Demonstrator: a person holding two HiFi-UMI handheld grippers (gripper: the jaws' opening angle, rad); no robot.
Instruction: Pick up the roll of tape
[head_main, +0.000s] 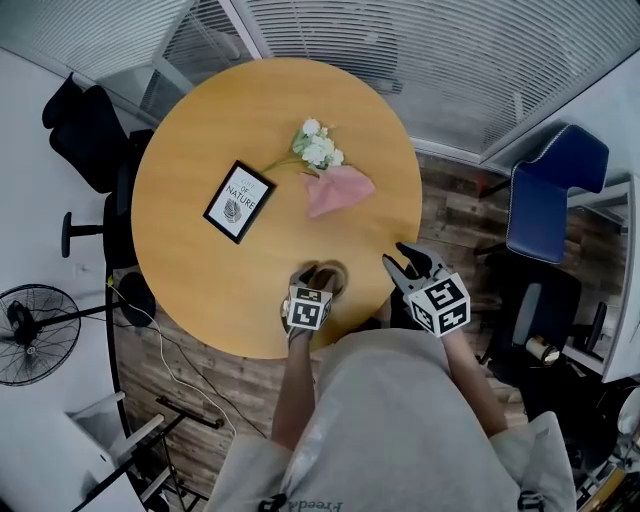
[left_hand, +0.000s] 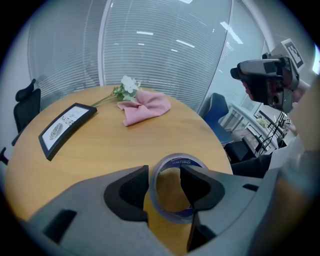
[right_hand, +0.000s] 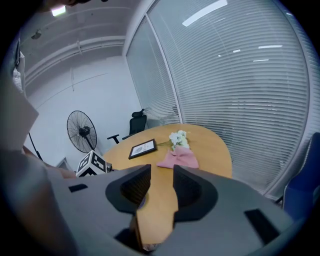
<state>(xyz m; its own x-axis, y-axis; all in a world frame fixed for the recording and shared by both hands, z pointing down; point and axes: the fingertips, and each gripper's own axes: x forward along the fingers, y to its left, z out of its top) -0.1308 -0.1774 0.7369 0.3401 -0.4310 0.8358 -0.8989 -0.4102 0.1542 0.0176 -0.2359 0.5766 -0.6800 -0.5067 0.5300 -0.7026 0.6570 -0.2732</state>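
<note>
The roll of clear tape (head_main: 329, 272) (left_hand: 183, 162) lies flat on the round wooden table (head_main: 190, 260), near its front edge. My left gripper (head_main: 314, 281) (left_hand: 164, 187) is open and down over the roll. In the left gripper view its left jaw sits just outside the ring's left wall and its right jaw reaches inside the ring. My right gripper (head_main: 406, 263) (right_hand: 161, 187) is held to the right of the roll, past the table's edge. It is open, with nothing between its jaws.
A framed picture (head_main: 239, 201), white flowers (head_main: 317, 148) and a pink cloth (head_main: 338, 189) lie farther back on the table. A black chair (head_main: 95, 130) and a fan (head_main: 30, 335) stand at the left, a blue chair (head_main: 550, 190) at the right.
</note>
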